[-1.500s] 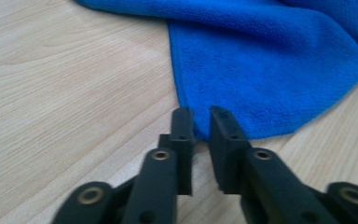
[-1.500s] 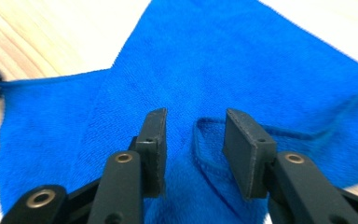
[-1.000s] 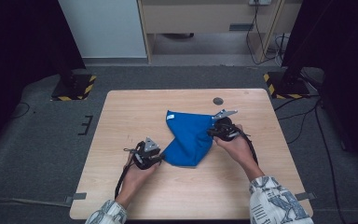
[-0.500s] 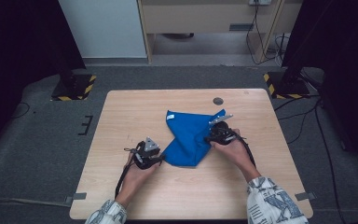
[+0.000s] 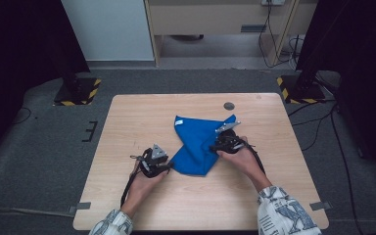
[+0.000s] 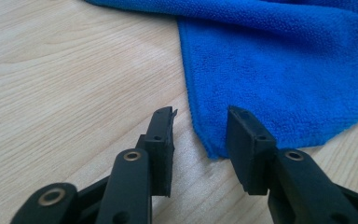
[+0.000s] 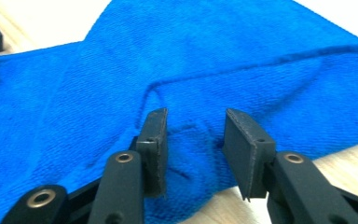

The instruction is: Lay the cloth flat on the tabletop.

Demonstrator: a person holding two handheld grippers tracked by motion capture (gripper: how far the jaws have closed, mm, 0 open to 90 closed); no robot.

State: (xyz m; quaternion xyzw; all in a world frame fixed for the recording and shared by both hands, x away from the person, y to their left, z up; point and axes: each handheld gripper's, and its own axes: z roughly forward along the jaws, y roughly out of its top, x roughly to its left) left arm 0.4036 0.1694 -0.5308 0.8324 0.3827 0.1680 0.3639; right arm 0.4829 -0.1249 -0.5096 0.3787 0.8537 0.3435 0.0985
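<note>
Blue cloth [image 5: 199,144] lies crumpled near centre of the wooden surface [image 5: 127,117], one corner pointing toward 6 o'clock. Left gripper [image 5: 160,163] sits at the cloth's 8 o'clock, jaws partly open, empty, straddling the cloth's corner edge [image 6: 205,140]. Right gripper [image 5: 219,143] is at the cloth's 3 o'clock, jaws partly open over a raised fold [image 7: 186,135], not clamped on it. Small dark disc [image 5: 229,105] at 12 o'clock on the surface.

Cloth [image 5: 199,143] on table [image 5: 127,122] — between both grippers.
</note>
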